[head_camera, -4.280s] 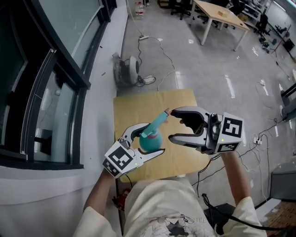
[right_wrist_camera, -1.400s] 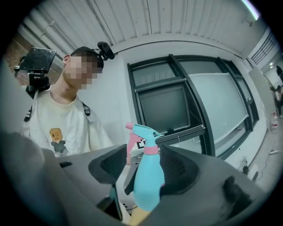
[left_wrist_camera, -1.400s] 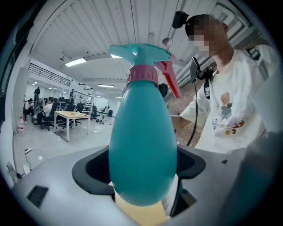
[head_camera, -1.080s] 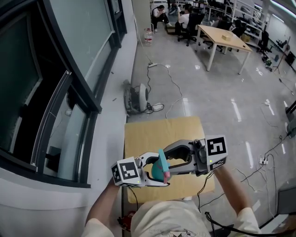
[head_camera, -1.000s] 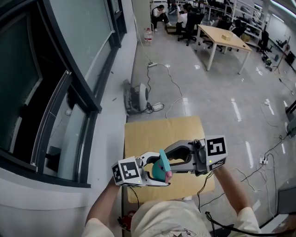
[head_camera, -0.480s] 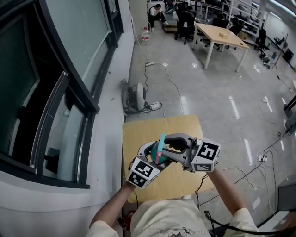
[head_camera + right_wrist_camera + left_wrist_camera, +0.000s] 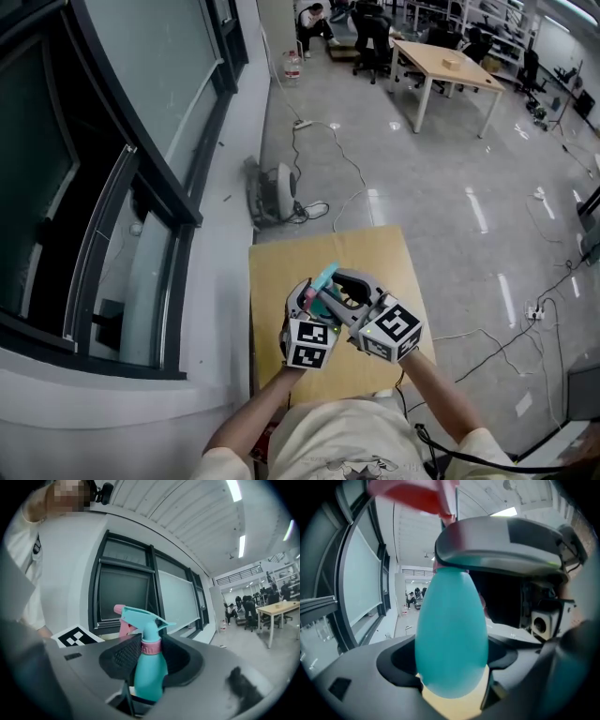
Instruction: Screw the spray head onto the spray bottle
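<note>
A teal spray bottle (image 7: 325, 298) with a teal spray head (image 7: 325, 276) and pink trigger is held above the small wooden table (image 7: 281, 258). My left gripper (image 7: 314, 298) is shut on the bottle's rounded body (image 7: 451, 639), which fills the left gripper view. My right gripper (image 7: 339, 284) is closed round the neck, its pads at the pink collar (image 7: 151, 647) under the spray head (image 7: 143, 618). In the left gripper view the right gripper's jaw crosses just above the bottle. The two marker cubes sit side by side, near the person's chest.
A dark window frame (image 7: 141, 178) and sill run along the left. On the floor beyond the table lie a fan (image 7: 272, 192) and cables (image 7: 337, 169). Desks (image 7: 450, 70) and seated people are far back.
Both grippers have drawn closer together and turned with the bottle. The marker cubes now face the camera side by side, and the spray head points up and away.
</note>
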Action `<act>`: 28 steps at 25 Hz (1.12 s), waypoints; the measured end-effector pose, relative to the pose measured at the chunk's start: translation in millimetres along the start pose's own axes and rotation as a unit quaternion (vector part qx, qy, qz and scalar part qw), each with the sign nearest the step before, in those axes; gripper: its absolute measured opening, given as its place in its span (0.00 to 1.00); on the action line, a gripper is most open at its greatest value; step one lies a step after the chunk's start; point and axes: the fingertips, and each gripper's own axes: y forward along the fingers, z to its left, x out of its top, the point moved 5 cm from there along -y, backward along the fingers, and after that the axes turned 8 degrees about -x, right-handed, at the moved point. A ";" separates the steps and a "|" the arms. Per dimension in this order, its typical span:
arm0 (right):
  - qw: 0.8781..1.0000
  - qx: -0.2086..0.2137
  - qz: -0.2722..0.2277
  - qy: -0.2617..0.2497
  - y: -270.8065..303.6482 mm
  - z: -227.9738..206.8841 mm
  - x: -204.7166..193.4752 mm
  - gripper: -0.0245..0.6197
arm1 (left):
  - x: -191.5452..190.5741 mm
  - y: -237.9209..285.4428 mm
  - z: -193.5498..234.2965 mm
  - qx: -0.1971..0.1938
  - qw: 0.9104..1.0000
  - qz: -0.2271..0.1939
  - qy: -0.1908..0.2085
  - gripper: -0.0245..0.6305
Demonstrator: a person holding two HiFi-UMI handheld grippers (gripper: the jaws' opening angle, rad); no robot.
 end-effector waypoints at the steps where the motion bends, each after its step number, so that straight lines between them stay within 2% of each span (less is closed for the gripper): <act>1: 1.000 0.009 0.000 0.010 -0.6 0.5 -1.4 0.25 | -1.7 0.2 -1.1 -0.012 1.000 -0.006 -0.006 0.67; 4: 0.999 0.040 0.006 0.033 -5.4 0.6 -3.2 0.37 | -3.9 -1.4 -4.1 -0.071 0.996 -0.040 -0.034 0.67; 6: 0.997 0.068 0.016 0.030 -12.1 0.8 -4.1 0.40 | -5.1 -4.6 -6.6 -0.108 0.992 -0.054 -0.041 0.67; 9: 0.990 0.133 0.027 0.031 -24.3 2.2 -3.4 0.41 | -8.7 -13.5 -15.5 -0.179 0.983 -0.050 0.004 0.67; 13: 0.974 0.222 0.037 0.031 -36.1 5.7 3.4 0.41 | -15.6 -30.5 -27.5 -0.274 0.958 -0.019 0.080 0.67; 20: 0.933 0.352 0.071 -0.009 -46.8 25.8 9.8 0.40 | -9.4 -54.9 -38.9 -0.386 0.915 0.015 0.117 0.67; 26: 0.913 0.403 0.056 0.002 -48.3 38.1 19.8 0.40 | -0.8 -69.6 -50.3 -0.444 0.886 0.028 0.133 0.67; 28: 0.909 0.413 0.051 0.000 -49.7 39.0 24.7 0.39 | 1.9 -72.6 -55.9 -0.455 0.879 0.035 0.139 0.67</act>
